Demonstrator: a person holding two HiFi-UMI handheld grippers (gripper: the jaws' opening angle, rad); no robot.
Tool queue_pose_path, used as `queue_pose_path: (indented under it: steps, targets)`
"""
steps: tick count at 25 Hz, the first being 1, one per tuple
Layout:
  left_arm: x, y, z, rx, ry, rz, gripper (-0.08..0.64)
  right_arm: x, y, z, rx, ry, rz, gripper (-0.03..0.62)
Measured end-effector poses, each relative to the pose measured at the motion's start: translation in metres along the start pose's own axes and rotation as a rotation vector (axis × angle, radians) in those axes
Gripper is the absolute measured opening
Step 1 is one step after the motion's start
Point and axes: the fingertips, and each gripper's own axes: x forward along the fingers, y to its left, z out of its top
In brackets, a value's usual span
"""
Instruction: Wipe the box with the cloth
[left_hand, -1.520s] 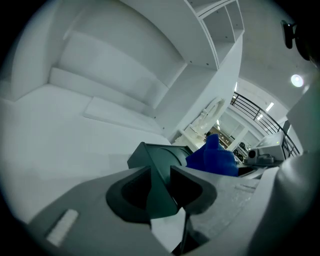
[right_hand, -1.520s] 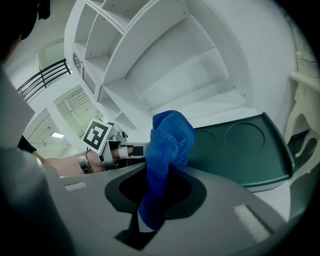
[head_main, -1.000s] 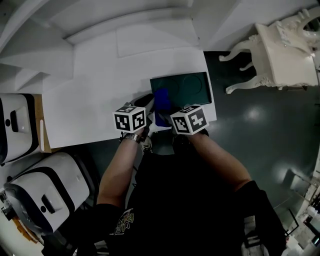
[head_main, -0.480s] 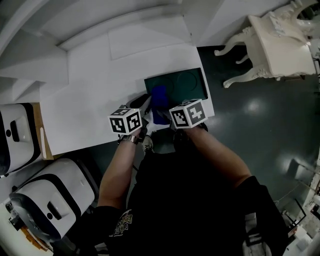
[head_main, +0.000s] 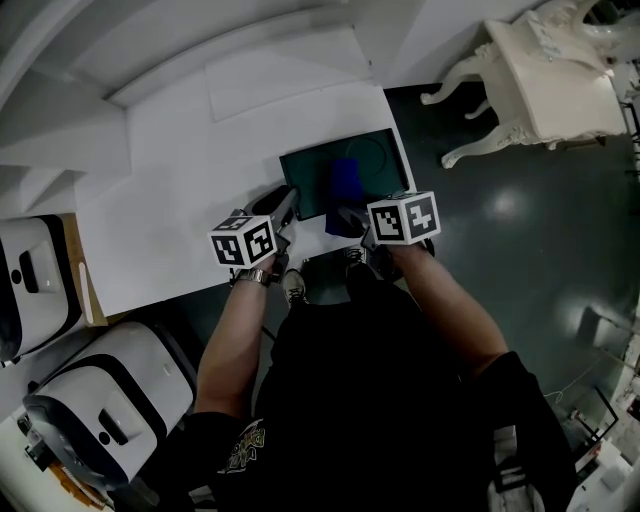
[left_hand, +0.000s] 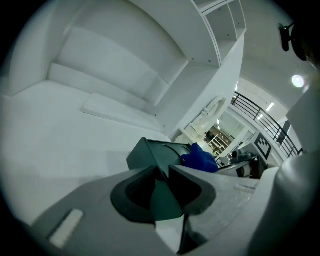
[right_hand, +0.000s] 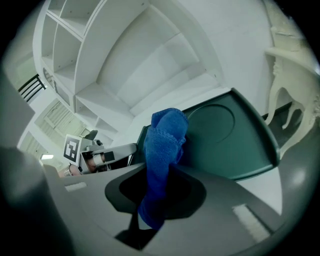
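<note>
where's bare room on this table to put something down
Free: the white table left of the box, out to its left edge, and the strip between the box and the flat white panel behind. Crowded: the near right corner, where the left tongs clamp the box and the right tongs hold the cloth.

The left gripper (left_hand: 166, 175) is clamped on the near corner of the dark green box (left_hand: 160, 155), and its jaws hide the edge they hold. The blue cloth (right_hand: 161, 150), pinched in the right gripper (right_hand: 159, 175), covers the box corner just ahead of that gripper, and its tail drops out of sight below the jaws. Beyond the right gripper's right jaw, the picture edge cuts off the white ornate table (right_hand: 295, 85). The shelves far past the left gripper's right jaw are too small to read.
</note>
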Motion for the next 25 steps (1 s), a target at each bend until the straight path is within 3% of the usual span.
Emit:
queue_pose_path:
  steps: [16,25]
  targets:
    - [0.0,0.0,0.0,0.005,-0.002,0.008,0.094,-0.072,-0.088,0.01,0.154,-0.14,-0.131,0.095]
    - [0.0,0.001,0.0,-0.013,-0.003,-0.002,0.094,-0.077,-0.095,0.01,0.167,-0.161,-0.14,0.095]
